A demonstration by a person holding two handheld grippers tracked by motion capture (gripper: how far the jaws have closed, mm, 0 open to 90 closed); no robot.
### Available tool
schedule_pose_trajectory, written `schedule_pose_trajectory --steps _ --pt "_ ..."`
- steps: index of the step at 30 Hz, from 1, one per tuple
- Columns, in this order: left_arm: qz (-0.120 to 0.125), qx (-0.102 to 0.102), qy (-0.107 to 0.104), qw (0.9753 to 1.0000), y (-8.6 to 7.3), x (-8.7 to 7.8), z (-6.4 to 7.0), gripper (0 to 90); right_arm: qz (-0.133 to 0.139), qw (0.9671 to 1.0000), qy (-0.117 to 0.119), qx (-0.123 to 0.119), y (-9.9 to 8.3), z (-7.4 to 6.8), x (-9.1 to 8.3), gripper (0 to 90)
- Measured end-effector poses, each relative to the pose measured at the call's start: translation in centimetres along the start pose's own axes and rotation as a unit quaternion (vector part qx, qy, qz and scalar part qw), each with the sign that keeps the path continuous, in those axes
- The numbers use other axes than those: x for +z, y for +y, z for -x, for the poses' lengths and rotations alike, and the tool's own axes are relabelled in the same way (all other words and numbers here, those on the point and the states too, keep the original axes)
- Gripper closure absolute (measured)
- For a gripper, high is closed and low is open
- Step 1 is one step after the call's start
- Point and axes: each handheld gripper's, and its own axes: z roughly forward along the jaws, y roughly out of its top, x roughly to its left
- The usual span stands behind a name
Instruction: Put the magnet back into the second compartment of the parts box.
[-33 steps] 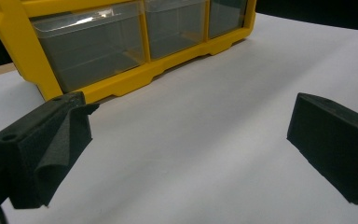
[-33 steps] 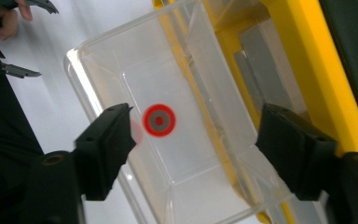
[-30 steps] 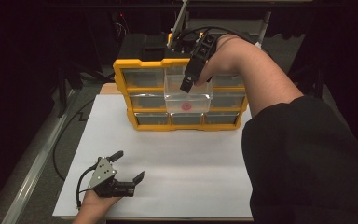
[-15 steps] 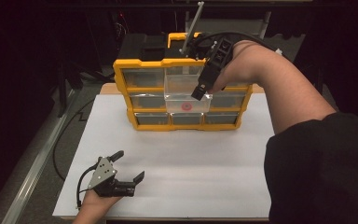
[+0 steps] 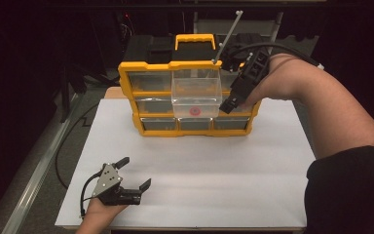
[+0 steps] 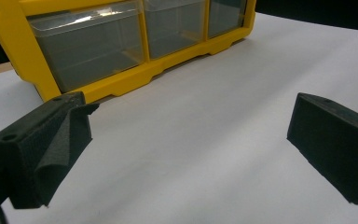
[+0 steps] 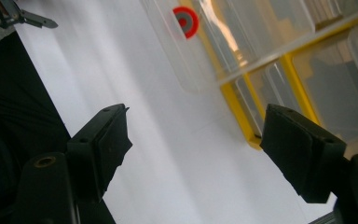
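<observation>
My right gripper (image 5: 230, 103) hangs with jaws wide apart and empty, just beside the right edge of the clear drawer (image 5: 196, 92) pulled out of the yellow cabinet (image 5: 148, 126). A red disc (image 5: 195, 111) lies inside the drawer. My left gripper (image 5: 135, 174) rests on the white tabletop (image 5: 224, 170), jaws spread, holding nothing, well apart from the cabinet.

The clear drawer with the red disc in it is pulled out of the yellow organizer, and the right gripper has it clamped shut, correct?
Not clamped. The right gripper is beside the pulled-out clear drawer, holding the red disc, but the right gripper view shows its jaws wide open, gripping nothing. The yellow organizer part is right.
</observation>
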Motion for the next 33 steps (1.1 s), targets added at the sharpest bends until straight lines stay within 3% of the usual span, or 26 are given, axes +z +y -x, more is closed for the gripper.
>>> schedule_pose_trajectory --steps 21,33 --pt "0.005 -0.011 0.003 0.9999 0.0 0.0 -0.4 0.9 -0.002 0.9993 0.007 0.037 -6.8 0.1 0.2 20.7" --pt "0.005 -0.01 0.003 0.9999 0.1 0.0 -0.3 0.9 -0.009 0.9989 0.005 0.046 -8.6 -0.1 0.4 20.7"
